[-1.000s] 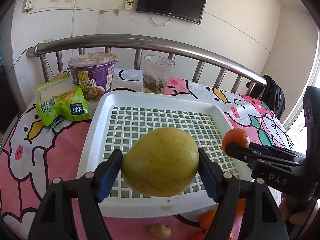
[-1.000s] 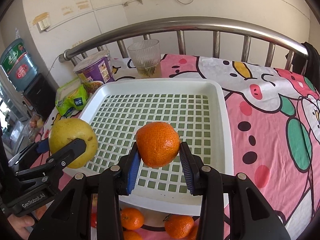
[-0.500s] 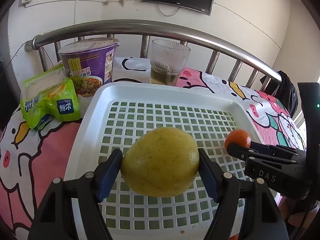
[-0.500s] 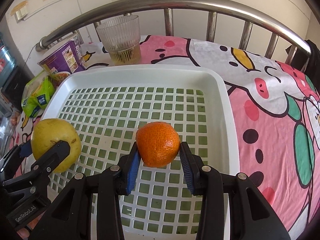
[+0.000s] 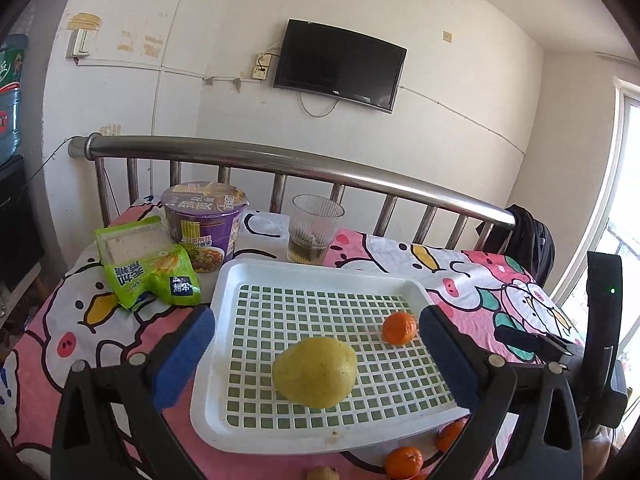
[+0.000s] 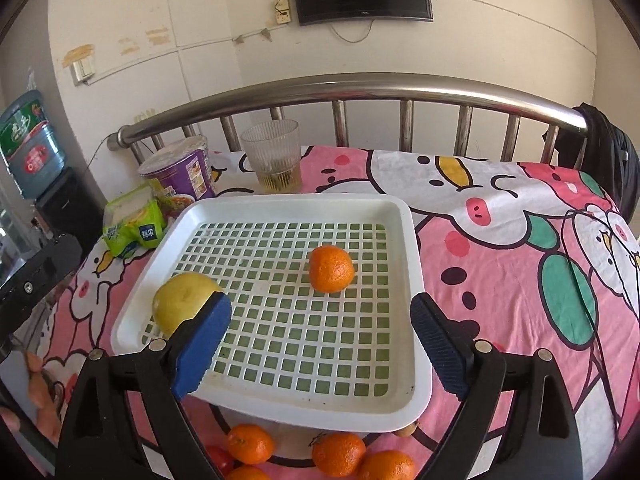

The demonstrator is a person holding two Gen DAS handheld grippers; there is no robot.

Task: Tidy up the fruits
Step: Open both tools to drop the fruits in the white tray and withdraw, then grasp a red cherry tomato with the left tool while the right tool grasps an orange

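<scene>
Two fruits lay in the white tray (image 6: 404,216): a yellow pear (image 5: 315,372) near its front left and an orange (image 6: 331,269) nearer the middle, well apart. Several more oranges (image 6: 338,454) waited on the cloth below the tray's near rim. The release would be best finished by drawing both tools straight back, clear of the rim. The left gripper (image 5: 316,350) had just been opening and stood wide, touching nothing; the right gripper (image 6: 320,330) likewise, empty, the orange beyond its pads.
</scene>
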